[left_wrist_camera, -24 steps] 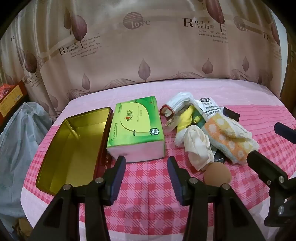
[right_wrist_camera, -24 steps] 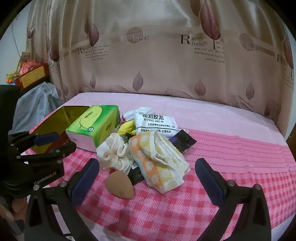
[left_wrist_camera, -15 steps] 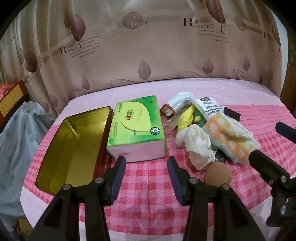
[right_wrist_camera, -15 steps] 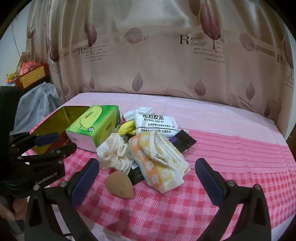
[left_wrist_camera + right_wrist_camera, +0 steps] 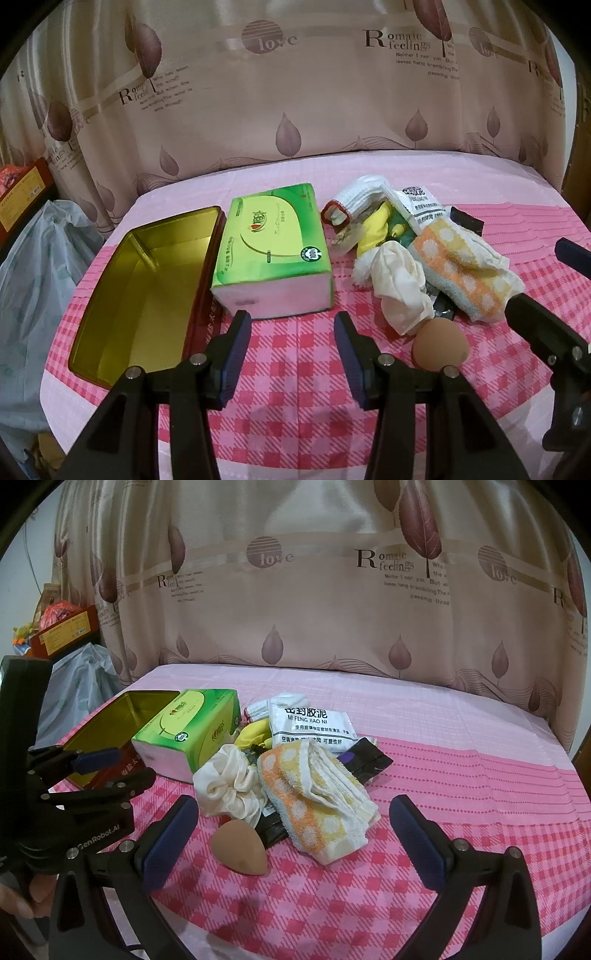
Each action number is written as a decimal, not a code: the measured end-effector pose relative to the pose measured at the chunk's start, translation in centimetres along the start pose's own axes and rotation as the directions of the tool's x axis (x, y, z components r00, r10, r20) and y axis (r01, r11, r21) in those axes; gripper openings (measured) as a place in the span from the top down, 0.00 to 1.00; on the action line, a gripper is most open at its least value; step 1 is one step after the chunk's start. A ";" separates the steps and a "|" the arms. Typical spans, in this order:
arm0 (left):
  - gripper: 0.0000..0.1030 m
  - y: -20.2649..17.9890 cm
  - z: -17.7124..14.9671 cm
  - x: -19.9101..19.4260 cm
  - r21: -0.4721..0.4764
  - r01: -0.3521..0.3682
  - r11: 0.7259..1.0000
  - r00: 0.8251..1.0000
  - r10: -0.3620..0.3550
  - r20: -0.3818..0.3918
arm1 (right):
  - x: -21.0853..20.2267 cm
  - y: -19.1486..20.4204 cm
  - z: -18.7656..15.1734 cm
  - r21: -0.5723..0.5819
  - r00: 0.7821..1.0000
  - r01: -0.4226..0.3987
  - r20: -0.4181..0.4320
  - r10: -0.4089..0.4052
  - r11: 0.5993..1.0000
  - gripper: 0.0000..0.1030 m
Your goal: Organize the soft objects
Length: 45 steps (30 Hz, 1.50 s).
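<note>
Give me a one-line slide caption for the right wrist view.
Open right gripper hovers over makeup sponge and dotted towel beside green tissue pack.

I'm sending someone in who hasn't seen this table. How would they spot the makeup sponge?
Start at the green tissue pack beside the open gold tin. To its right lies a heap of cloths; the makeup sponge sits alone on its near side, just below the cream scrunchie. It is the only smooth, tan, egg-shaped thing.

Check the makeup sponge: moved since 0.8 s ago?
No. The makeup sponge lies in the same spot, just in front of the cream scrunchie.
</note>
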<state>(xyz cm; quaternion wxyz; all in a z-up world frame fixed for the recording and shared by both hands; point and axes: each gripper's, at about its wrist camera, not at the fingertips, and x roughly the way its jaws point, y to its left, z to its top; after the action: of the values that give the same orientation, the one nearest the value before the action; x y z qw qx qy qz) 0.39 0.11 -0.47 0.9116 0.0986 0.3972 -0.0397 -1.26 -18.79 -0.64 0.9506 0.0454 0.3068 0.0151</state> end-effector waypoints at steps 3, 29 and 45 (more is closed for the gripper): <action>0.54 0.0 0.0 0.1 -0.003 -0.002 1.000 1.000 0.002 -0.003 | 0.0 0.1 0.0 -0.003 1.000 0.002 -0.001 -0.002 1.000 0.01; 0.54 0.1 -0.3 0.6 0.002 -0.015 1.000 1.000 0.015 -0.010 | 0.3 -0.2 -0.1 0.002 0.999 0.045 -0.013 -0.045 0.999 0.01; 0.54 0.0 -0.6 0.9 0.014 -0.014 1.000 1.000 0.015 -0.017 | 0.4 -0.6 -0.2 0.008 0.996 0.079 -0.029 -0.079 0.997 0.04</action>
<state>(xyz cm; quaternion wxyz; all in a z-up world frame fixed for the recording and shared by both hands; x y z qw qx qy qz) 0.58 0.24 -1.50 0.9076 0.1083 0.4040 -0.0350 -1.01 -19.37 -1.08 0.9458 0.0375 0.3219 -0.0232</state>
